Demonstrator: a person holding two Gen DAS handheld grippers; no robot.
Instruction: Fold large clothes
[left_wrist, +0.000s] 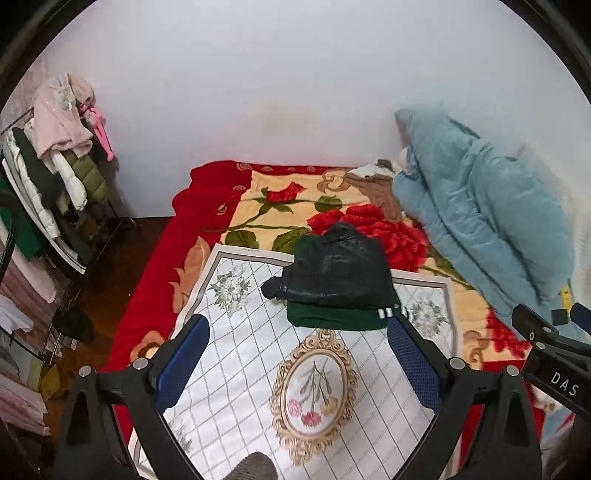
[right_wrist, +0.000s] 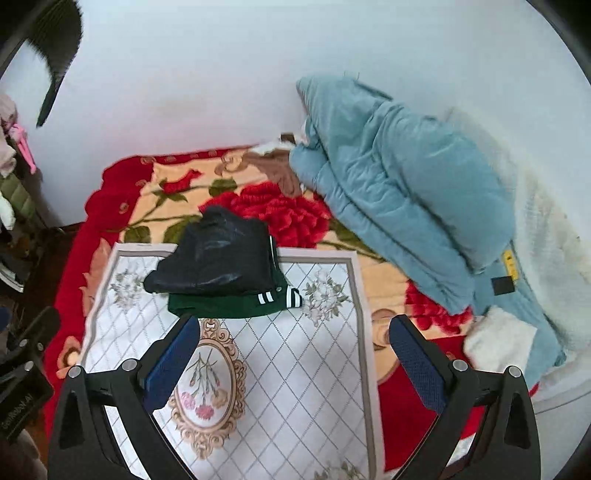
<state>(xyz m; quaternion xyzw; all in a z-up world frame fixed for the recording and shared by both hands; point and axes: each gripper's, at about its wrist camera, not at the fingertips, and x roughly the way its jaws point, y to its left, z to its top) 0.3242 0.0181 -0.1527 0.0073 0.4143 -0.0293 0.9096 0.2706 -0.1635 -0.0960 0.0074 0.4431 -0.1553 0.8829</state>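
A folded dark green garment with white stripes (left_wrist: 334, 318) (right_wrist: 229, 304) lies on the far part of a white patterned mat (left_wrist: 258, 369) (right_wrist: 295, 369) on the bed. A folded shiny black garment (left_wrist: 336, 269) (right_wrist: 221, 254) lies on top of it. My left gripper (left_wrist: 297, 332) is open and empty, held above the mat just short of the stack. My right gripper (right_wrist: 295, 332) is open and empty, above the mat to the right of the stack. The right gripper's body also shows at the right edge of the left wrist view (left_wrist: 554, 354).
A red floral blanket (left_wrist: 280, 206) (right_wrist: 280, 210) covers the bed. A bulky light blue quilt (left_wrist: 480, 214) (right_wrist: 406, 192) is piled at the right against the wall. A clothes rack (left_wrist: 55, 177) with hanging garments stands left of the bed. White fabric (right_wrist: 498, 343) lies at the right.
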